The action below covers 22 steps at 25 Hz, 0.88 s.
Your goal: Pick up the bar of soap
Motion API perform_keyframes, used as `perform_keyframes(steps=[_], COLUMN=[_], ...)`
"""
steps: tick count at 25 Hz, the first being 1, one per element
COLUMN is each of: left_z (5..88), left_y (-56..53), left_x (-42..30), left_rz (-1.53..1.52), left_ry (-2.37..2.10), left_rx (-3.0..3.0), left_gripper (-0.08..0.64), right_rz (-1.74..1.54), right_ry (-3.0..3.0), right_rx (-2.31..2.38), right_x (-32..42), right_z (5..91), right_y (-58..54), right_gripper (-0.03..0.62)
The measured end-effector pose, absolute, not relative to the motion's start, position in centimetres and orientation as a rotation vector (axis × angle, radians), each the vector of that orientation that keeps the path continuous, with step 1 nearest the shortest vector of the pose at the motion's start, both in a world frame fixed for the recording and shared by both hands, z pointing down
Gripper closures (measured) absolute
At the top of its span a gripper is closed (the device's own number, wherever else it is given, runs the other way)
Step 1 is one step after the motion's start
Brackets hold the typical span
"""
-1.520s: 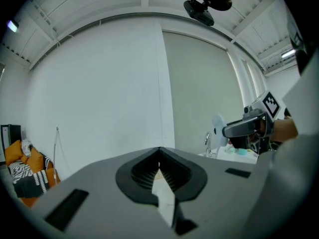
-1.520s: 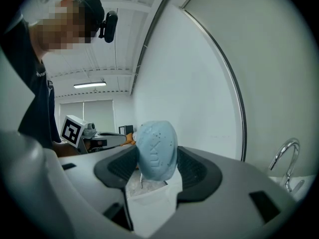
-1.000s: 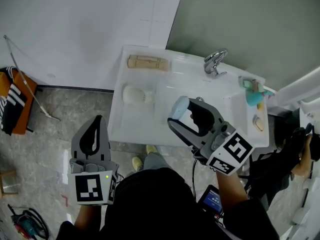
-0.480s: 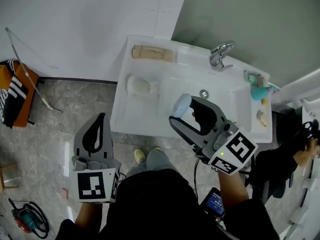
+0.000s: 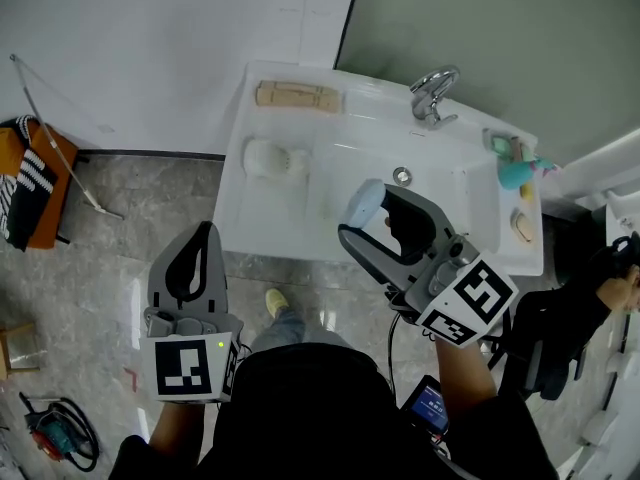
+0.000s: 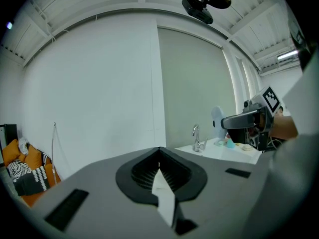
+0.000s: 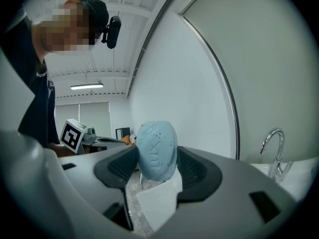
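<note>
While the left hand-held gripper (image 5: 201, 240) hangs at about 7 o'clock in the head view, over the grey floor (image 5: 100, 268) and in front of the white washbasin (image 5: 262, 230), its jaws are pressed together with nothing between them. It points toward 12 o'clock, well apart from the soap.

On the washbasin's left side a tan block (image 5: 296, 96) lies along the back rim. A white rounded thing (image 5: 272, 158) lies at 6 o'clock from it.

Near the middle of the view, the pale blue bar of soap (image 5: 362, 206) is clamped between the jaws of the right hand-held gripper (image 5: 372, 216). It sits at the gripper's tip, at the 11 o'clock end of its body, and shows against the front part of the basin. In the right gripper view the bar of soap (image 7: 157, 151) stands upright between the two dark pads. They press on its flat faces, and its rounded top rises above them.

At 1 o'clock from the soap lies the drain (image 5: 402, 176). Beyond that, the chrome faucet (image 5: 432, 93) stands on the back rim. A teal thing (image 5: 515, 174) rests at the basin's right end.
</note>
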State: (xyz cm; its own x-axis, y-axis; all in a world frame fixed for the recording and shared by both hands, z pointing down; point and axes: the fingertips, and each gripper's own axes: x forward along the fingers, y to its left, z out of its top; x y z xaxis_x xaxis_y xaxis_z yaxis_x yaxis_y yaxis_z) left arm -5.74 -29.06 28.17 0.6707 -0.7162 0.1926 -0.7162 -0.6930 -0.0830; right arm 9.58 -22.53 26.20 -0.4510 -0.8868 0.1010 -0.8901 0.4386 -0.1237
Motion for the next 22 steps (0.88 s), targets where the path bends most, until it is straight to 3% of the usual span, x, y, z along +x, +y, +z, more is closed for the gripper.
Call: perform_keyframes(steps=[22], left_z=[27.3], left_y=[-10.4], left_x=[-4.0], left_rz=[-0.276], left_ry=[1.172], left_rx=[-2.855], left_gripper=[0.552], right_rz=[0.186], right_ry=[-2.652], right_rx=[1.720], right_x=[11.5], right_z=[24.7], right_y=[-4.5], right_gripper=[0.328])
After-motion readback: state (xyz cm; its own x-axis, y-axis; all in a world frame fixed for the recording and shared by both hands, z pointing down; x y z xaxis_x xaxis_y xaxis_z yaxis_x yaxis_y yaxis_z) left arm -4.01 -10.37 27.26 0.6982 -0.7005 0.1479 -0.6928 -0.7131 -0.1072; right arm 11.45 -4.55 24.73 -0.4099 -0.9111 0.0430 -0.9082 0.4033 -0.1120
